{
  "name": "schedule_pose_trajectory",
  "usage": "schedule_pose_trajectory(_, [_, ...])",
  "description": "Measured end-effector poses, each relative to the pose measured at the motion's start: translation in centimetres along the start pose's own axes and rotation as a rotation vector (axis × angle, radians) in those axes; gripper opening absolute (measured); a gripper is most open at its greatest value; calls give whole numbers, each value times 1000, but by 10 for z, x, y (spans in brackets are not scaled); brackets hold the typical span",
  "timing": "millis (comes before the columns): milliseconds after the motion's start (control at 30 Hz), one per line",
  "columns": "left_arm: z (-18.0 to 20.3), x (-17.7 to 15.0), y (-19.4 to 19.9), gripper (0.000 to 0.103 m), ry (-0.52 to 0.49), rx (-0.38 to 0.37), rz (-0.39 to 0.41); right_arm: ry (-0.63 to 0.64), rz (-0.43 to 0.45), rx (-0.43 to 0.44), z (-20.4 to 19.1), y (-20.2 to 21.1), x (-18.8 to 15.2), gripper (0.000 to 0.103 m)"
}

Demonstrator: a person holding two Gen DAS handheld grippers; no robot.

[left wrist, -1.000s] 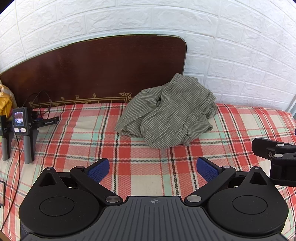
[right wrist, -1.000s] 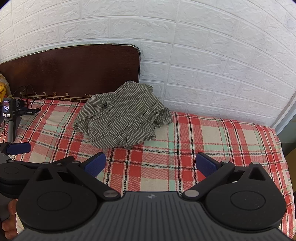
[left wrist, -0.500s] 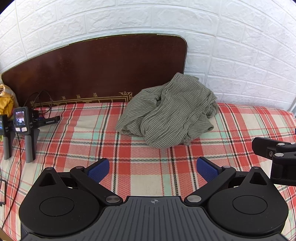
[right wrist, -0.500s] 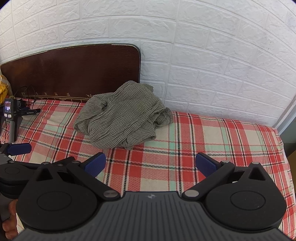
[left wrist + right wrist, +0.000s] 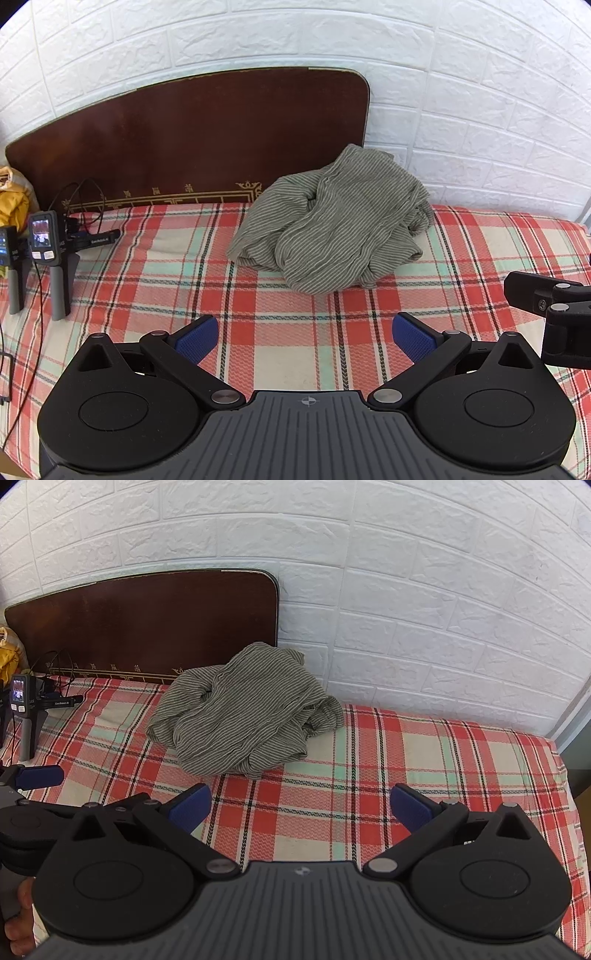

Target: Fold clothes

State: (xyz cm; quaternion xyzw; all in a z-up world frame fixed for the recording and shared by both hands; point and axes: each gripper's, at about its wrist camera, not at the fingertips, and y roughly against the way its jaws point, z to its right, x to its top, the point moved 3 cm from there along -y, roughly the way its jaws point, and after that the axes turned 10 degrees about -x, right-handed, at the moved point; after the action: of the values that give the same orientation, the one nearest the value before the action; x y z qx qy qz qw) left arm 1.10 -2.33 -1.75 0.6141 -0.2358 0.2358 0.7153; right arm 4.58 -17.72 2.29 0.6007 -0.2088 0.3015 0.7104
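A crumpled grey-green striped garment (image 5: pixel 332 229) (image 5: pixel 243 709) lies in a heap on the red plaid bed sheet (image 5: pixel 295 317) (image 5: pixel 369 760), close to the headboard and wall. My left gripper (image 5: pixel 306 338) hovers open over the sheet, short of the heap, blue pads wide apart and nothing between them. My right gripper (image 5: pixel 301 806) is also open and empty, in front of the heap's right side. In the left wrist view the right gripper's body (image 5: pixel 550 306) shows at the right edge. One blue finger of the left gripper (image 5: pixel 38 775) shows at the left of the right wrist view.
A dark brown headboard (image 5: pixel 192 144) and a white brick wall (image 5: pixel 424 590) stand behind the bed. Small cameras on tripods with cables (image 5: pixel 48 251) stand on the sheet at the left. A yellow cloth (image 5: pixel 13 203) sits at the far left. A hand (image 5: pixel 18 926) is at the bottom left.
Both views have shifted only slightly; the tripods drift a little rightward in the left wrist view. The garment has not moved and both grippers stay open.
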Motion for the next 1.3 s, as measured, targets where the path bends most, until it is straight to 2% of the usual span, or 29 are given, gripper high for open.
schedule_pose_trajectory(300, [9, 1, -3, 103, 32, 37, -5, 32, 7, 31, 9, -4, 2, 103])
schedule_pose_trajectory(600, [25, 5, -21, 103, 87, 130, -23, 84, 22, 113, 32, -29, 15, 103])
schedule_pose_trajectory(800, [32, 15, -44, 103, 103, 116, -38, 80, 19, 262, 46, -56, 31, 103])
schedule_pose_trajectory(867, [31, 20, -54, 103, 107, 102, -41, 93, 47, 288, 45, -62, 36, 103])
schedule_pose_trajectory(1000, [18, 32, -78, 103, 122, 62, -25, 158, 131, 255, 34, -81, 48, 103])
schedule_pose_trajectory(1133, [-2, 44, -110, 103, 153, 60, -15, 165, 124, 257, 21, -112, 60, 103])
schedule_pose_trajectory(1300, [-19, 54, -152, 103, 102, 64, -56, 202, 118, 244, -2, -155, 70, 103])
